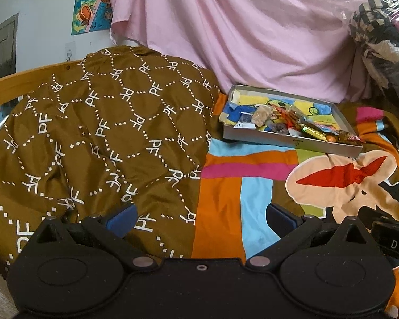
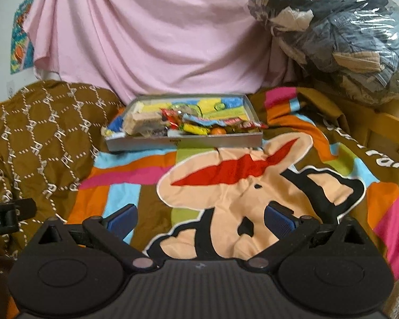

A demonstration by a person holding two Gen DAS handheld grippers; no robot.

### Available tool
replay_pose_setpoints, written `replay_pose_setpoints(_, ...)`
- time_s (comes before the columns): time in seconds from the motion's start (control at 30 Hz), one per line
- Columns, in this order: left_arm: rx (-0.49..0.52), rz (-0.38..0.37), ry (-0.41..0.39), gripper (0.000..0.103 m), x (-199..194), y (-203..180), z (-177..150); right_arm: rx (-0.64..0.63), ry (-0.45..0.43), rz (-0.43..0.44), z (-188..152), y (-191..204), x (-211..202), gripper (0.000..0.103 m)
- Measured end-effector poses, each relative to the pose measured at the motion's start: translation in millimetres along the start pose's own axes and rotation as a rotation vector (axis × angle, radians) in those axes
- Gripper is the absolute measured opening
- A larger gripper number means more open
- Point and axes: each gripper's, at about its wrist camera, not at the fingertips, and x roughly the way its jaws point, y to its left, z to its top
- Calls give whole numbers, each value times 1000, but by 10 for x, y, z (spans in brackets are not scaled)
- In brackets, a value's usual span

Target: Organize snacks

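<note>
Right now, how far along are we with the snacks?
Done: the snacks lie in the tray on the bedspread, but in a mixed heap, unsorted. In hand: nothing; the left claw and right claw are open and empty, short of the tray. Left: reach in and sort the heap.

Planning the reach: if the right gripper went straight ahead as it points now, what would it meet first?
Probably the colourful bedspread, since the open right gripper points low over it; the snack tray lies farther along. Depth is unclear.
</note>
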Motion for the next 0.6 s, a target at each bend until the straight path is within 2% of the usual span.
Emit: replay_pose_setpoints(0.6, -16, 40, 45, 102, 67, 6, -36, -21, 70, -6, -48, 26, 92, 103)
